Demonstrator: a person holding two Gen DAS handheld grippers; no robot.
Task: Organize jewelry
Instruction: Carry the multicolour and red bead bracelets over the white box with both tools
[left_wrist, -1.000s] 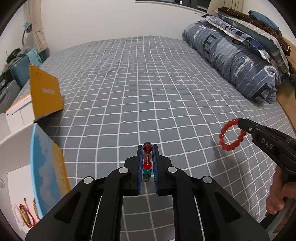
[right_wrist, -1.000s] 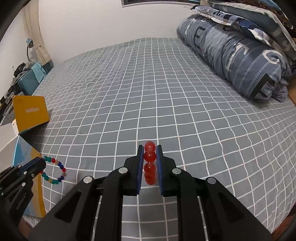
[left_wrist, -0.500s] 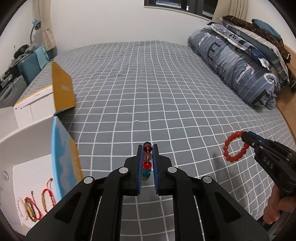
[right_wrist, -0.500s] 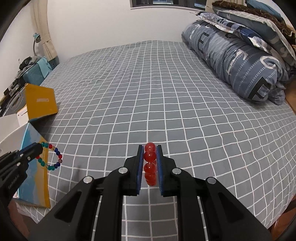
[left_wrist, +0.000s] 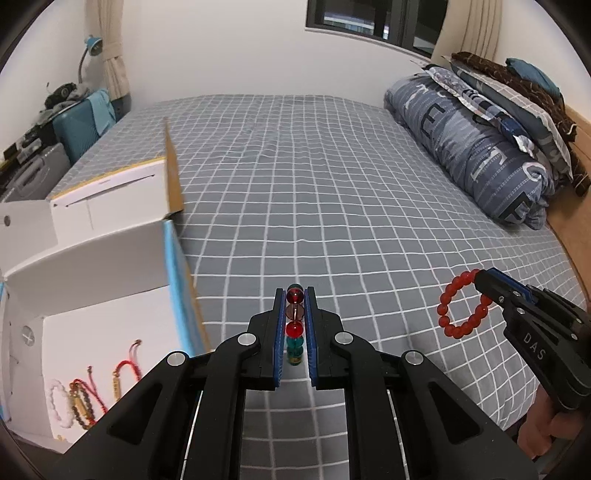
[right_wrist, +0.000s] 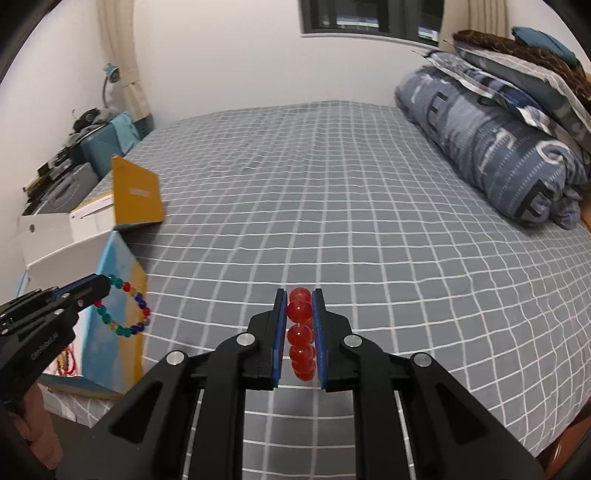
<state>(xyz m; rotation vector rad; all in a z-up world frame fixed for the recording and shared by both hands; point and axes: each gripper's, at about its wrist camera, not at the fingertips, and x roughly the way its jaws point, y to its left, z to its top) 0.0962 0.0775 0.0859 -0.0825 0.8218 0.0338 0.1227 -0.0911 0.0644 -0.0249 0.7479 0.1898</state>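
Two bracelets are held above the bed, one in each tool. A multicoloured bead bracelet is clamped between the narrowed blue pads of the left gripper; from the right wrist view its loop is seen hanging free beside the blue-and-yellow flap of the box. A red bead bracelet is pinched the same way in the right gripper, and from the left wrist view its ring is seen dangling from the fingertips over the bedsheet, well apart from the box.

One open white cardboard box is placed at the left edge of the bed, with a blue-and-yellow side flap and an orange flap raised behind it. Inside it, on the white floor, several pieces are laid: a white bead bracelet, a brown bead bracelet and red cord bracelets; an exact count cannot be made.

One rolled blue-grey duvet is set along the right side, with folded bedding stacked behind it. Beyond the box, a teal suitcase and a blue desk lamp are seen by the curtain. The near wall of the box is partly hidden by the left gripper's body.
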